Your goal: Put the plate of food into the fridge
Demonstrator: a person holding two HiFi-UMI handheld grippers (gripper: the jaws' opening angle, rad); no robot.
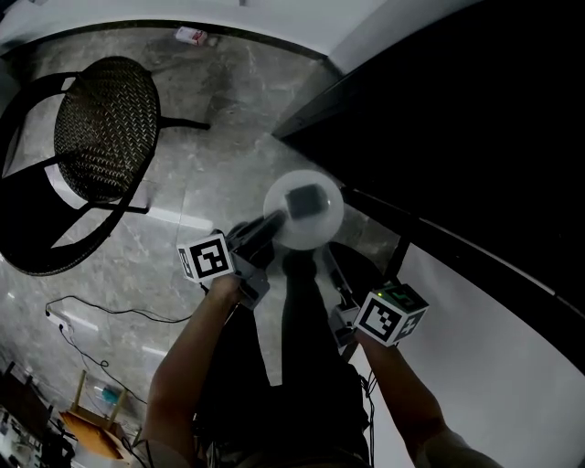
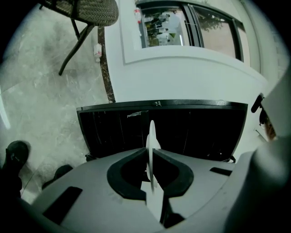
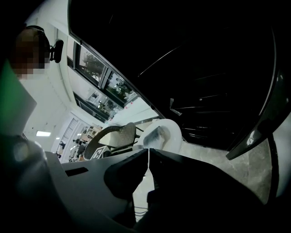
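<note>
While left gripper (image 2: 151, 148) clamps the plate (image 1: 324, 228) — right gripper (image 3: 148, 154) sits closed.

A chair (image 1: 105, 128) with a round woven seat and thin black legs stood on the grey stone floor (image 1: 201, 183). The floor was shiny and had pale lines in it. A thin black cable (image 1: 110, 309) lay in loose bends on the floor, well apart from the chair. A small red and white box (image 1: 190, 36) lay near the foot of the white wall (image 1: 366, 27). Down in the corner stood something made of light wood (image 1: 91, 416), too small to tell what it was. In the left gripper view, big windows (image 2: 182, 25) sat in the white wall, and a tree showed through the glass.
</note>
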